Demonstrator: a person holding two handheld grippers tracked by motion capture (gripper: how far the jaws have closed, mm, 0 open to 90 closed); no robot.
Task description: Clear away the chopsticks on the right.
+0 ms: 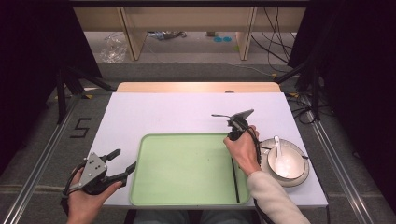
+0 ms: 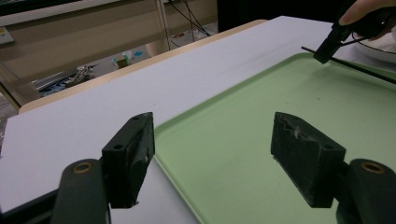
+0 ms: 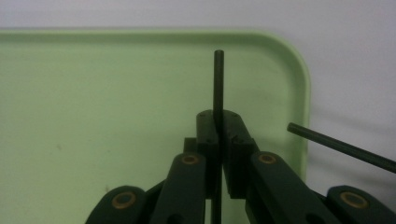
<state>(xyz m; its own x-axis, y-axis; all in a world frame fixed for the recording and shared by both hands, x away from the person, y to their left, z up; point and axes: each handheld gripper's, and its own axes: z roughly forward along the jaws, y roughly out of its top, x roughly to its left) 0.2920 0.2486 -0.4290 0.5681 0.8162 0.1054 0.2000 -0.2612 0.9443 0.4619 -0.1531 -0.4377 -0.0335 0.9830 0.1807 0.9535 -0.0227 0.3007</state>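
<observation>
a: chopstick [image 3: 218,84] in my right gripper [image 3: 218,122]?
b: jaws clamped on it, over green tray's [image 1: 154,186] right edge. thin, stiff, slippery; grip mid-shaft. left gripper [image 2: 212,154] wide open, empty, beside tray's left.

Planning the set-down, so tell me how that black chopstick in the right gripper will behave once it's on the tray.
The chopstick looks thin, straight and stiff, so it probably won't bend. It seems round, so it may roll on the smooth green tray. The right gripper pinches it at one spot; it could pivot.
</observation>
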